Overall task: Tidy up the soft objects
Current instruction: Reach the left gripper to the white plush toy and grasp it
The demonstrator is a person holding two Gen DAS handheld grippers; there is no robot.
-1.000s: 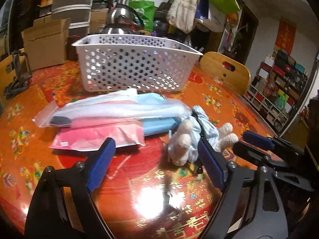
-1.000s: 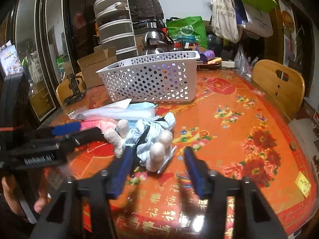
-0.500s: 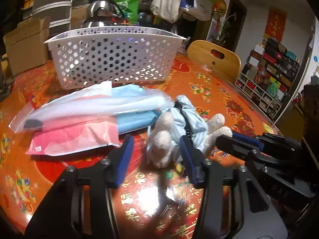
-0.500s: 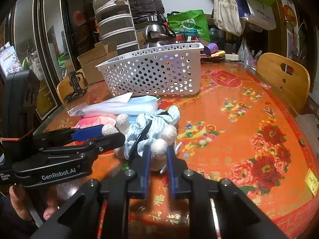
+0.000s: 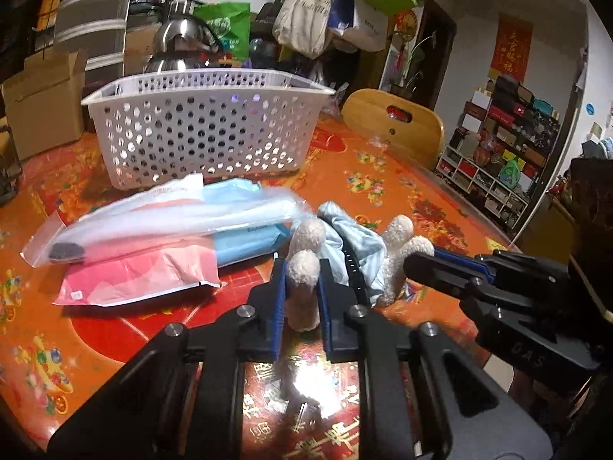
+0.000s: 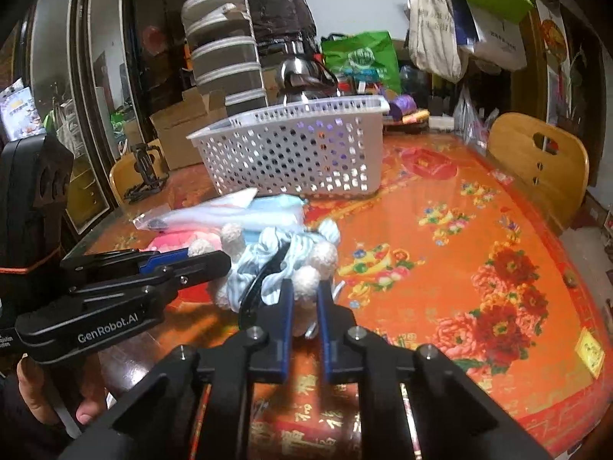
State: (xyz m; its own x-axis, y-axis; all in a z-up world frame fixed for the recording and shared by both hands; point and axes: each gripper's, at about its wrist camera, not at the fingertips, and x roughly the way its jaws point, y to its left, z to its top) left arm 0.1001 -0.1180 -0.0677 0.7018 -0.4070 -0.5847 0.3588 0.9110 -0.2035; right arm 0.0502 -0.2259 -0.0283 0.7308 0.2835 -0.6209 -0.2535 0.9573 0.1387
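A soft toy (image 5: 345,241) with cream fuzzy limbs and a pale blue striped outfit lies on the orange table; it also shows in the right wrist view (image 6: 279,257). My left gripper (image 5: 300,264) is shut on one cream limb (image 5: 304,287) of the toy. My right gripper (image 6: 305,285) is shut on another cream limb (image 6: 306,280) on the toy's other side. A white perforated basket (image 5: 203,130) stands behind, also seen in the right wrist view (image 6: 295,153).
Pink, blue and clear plastic packets (image 5: 153,237) lie left of the toy, between it and the basket. A wooden chair back (image 6: 536,165) stands at the table's right edge. Boxes, a kettle and bags crowd the far side.
Both grippers went from wide open to shut on the toy's cream limbs, the right first, then the left. Both moved in closer to the toy.
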